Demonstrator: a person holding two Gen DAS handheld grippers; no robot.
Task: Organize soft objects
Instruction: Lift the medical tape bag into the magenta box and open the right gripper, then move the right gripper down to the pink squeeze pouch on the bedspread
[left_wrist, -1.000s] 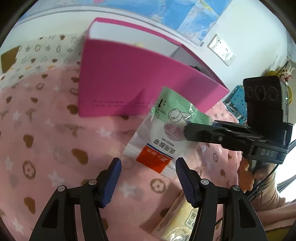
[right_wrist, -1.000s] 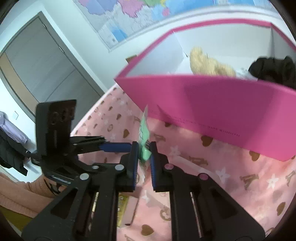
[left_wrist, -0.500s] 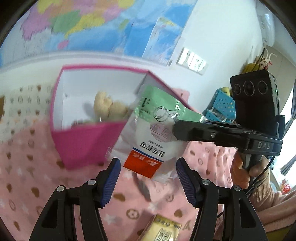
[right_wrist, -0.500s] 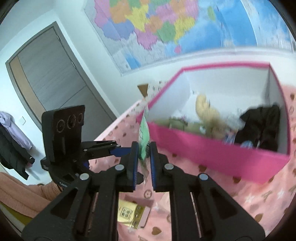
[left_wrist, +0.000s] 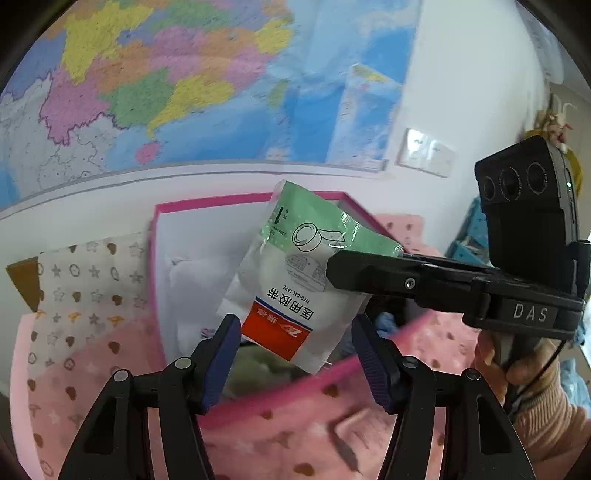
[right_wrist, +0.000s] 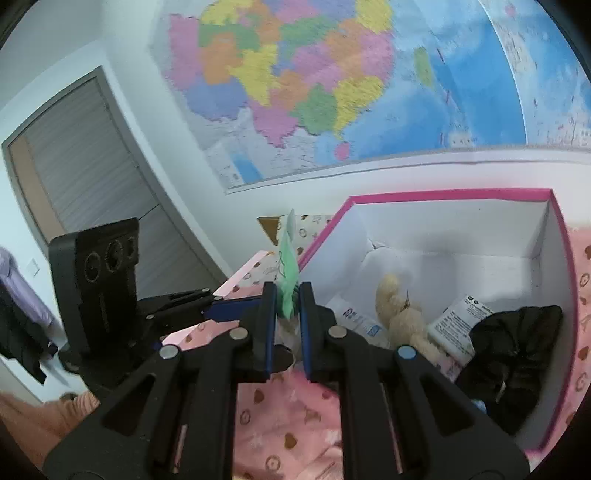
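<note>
My right gripper (right_wrist: 287, 295) is shut on a medical tape packet (left_wrist: 295, 284), green at the top, white and orange below; it shows edge-on in the right wrist view (right_wrist: 288, 273). It hangs in the air over the near-left part of the pink box (right_wrist: 554, 280), whose wall also shows in the left wrist view (left_wrist: 157, 295). The box holds a cream plush toy (right_wrist: 400, 317), a black cloth (right_wrist: 513, 354) and white packets (right_wrist: 458, 325). My left gripper (left_wrist: 295, 354) is open and empty, just below the packet. The right gripper's body (left_wrist: 443, 284) crosses the left wrist view.
A pink blanket with brown hearts and stars (left_wrist: 295, 435) covers the surface around the box. A star-patterned cloth (left_wrist: 92, 280) lies left of the box. A wall map (right_wrist: 332, 81) hangs behind. A grey door (right_wrist: 81, 166) stands at the left.
Both grippers have risen and tilted up. The right gripper has carried the packet higher and over the box's edge. The box interior now shows more fully.
</note>
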